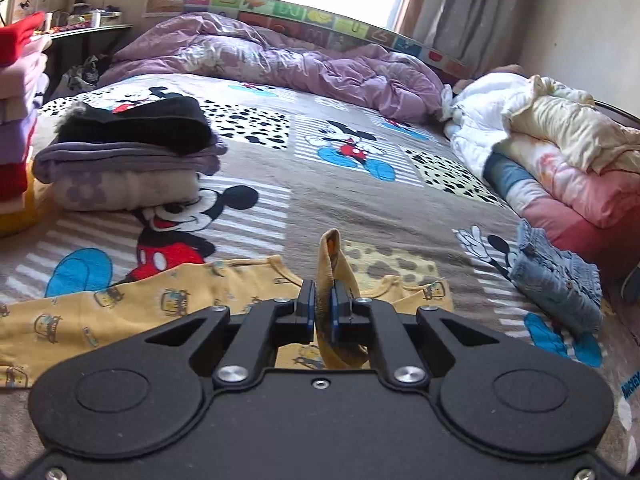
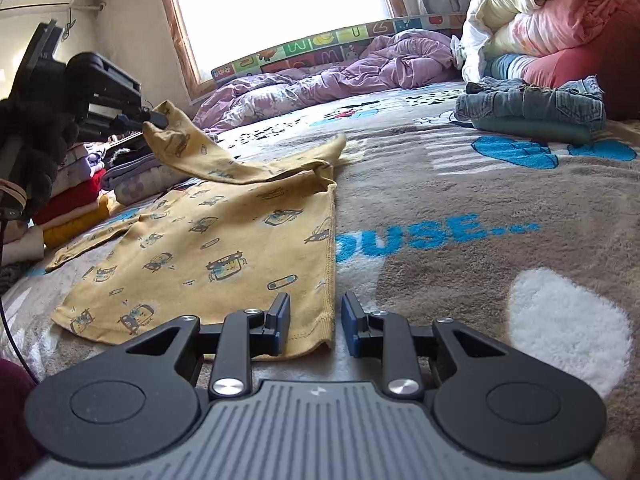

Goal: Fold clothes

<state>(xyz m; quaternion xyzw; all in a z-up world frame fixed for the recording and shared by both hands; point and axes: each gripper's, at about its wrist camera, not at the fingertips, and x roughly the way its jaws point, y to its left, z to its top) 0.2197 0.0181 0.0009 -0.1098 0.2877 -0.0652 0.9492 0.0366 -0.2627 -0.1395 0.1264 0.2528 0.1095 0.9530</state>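
My left gripper (image 1: 323,307) is clenched on a sleeve (image 1: 332,264) of the yellow shirt (image 2: 224,240), lifting it off the blanket (image 2: 460,200). The shirt's body lies flat there. My right gripper (image 2: 316,324) straddles its hem corner, jaws apart, not yet pinching.

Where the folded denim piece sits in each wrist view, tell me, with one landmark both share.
Left wrist view: the folded denim piece lies at the right edge on the cartoon blanket, below the pink bedding pile.
Right wrist view: it lies upper right, on top of a grey-green folded item, left of that same pile.
Shared landmark: the purple duvet under the window.
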